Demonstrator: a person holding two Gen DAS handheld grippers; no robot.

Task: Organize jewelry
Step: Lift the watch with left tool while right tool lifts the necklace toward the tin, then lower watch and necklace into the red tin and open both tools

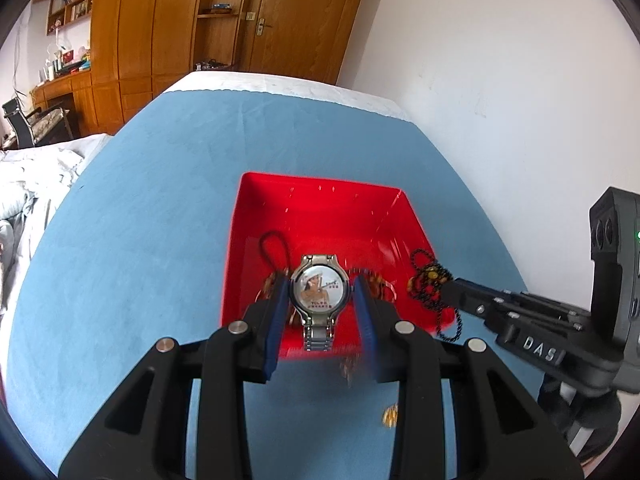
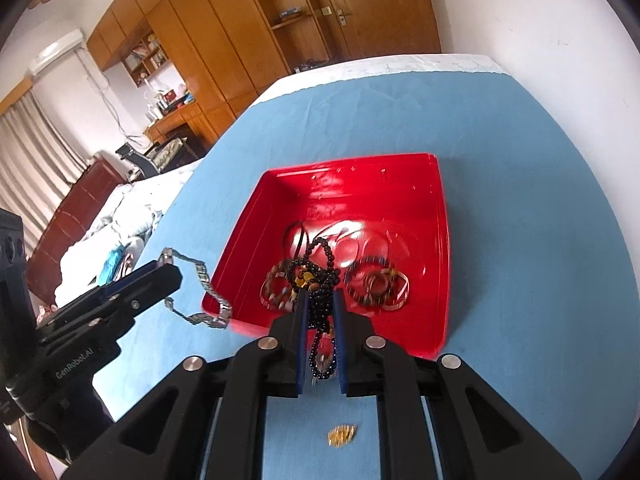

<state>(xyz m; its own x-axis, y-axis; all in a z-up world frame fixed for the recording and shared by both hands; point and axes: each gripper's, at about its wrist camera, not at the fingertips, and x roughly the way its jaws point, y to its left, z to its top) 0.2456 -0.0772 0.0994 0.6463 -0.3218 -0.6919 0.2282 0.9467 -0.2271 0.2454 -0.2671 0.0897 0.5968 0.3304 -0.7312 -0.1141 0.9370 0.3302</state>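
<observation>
L wrist view: my left claw [image 1: 322, 292] is clamped on a wristwatch [image 1: 319, 290], blue pads [image 1: 280, 312] pressing both sides of the round case, dial facing the cam. Steel band hangs down between the fingers. Watch sits up in the air over the near part of the red tray [image 1: 320, 200], which rests on the blue cloth [image 1: 140, 220] covering the desk. In the tray behind the watch: a black cord loop [image 1: 274, 246] and some brownish bangles, partly hidden. My right claw [image 1: 446, 286] comes in from the right w/ a black bead necklace [image 1: 428, 280] bunched at its tip, a strand dangling over the tray's right edge. Small gold item [image 1: 390, 416] lies on the cloth near me, blurred, can't tell what it is.

R wrist view: right claw [image 2: 320, 300] nearly closed, gripping the bead necklace [image 2: 320, 272]; beads bunch above the tips and a loop hangs below between the fingers. Tray [image 2: 440, 240] straight ahead, holding bangles [image 2: 380, 284] and clear rings, blurred. Left claw [image 2: 168, 270] at left, off the tray's left corner, watch band [image 2: 204, 280] drooping from it in a curve. Gold item [image 2: 341, 435] on the cloth below my fingers.
</observation>
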